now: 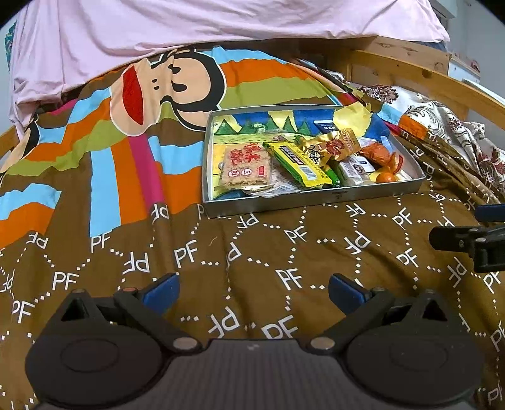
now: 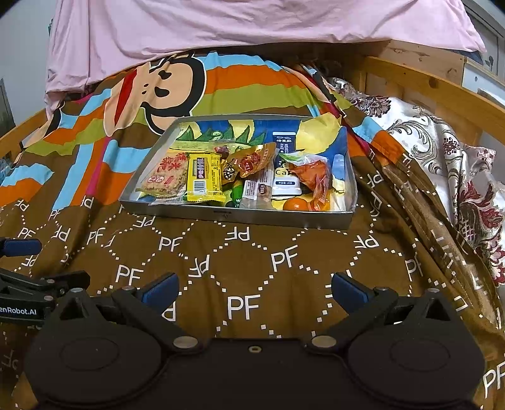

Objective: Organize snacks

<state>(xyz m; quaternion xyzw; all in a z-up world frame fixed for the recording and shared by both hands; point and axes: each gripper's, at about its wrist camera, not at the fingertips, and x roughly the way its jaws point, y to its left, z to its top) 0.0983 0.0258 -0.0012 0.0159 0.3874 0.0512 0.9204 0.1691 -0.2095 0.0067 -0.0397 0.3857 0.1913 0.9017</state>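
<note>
Left gripper is seen at bottom centre of the left wrist view, held low over the brown bedspread, blue fingertips spread wide, nothing between them. Right gripper is posed the same way in the right wrist view: level, aimed up-frame at the tray, jaws released and empty.

Metal tray is set flat on the bedspread, right of centre in the left view, centre in the right view, well apart from both grippers. Snacks are piled inside: a rice cracker pack at the tray's left end, a yellow wrapped bar just beside it, a gold-and-red packet overlapping the bar, an orange-red packet toward the right end, and a small orange fruit at the near right corner.

Seen well only in the right view: a dark-and-white sachet lying lengthwise, and a white stick pack near the front wall. The left gripper's side is caught at that view's left edge; the right gripper's side shows at the right edge of the left view.

A pink cloth is draped across the top of both frames.
</note>
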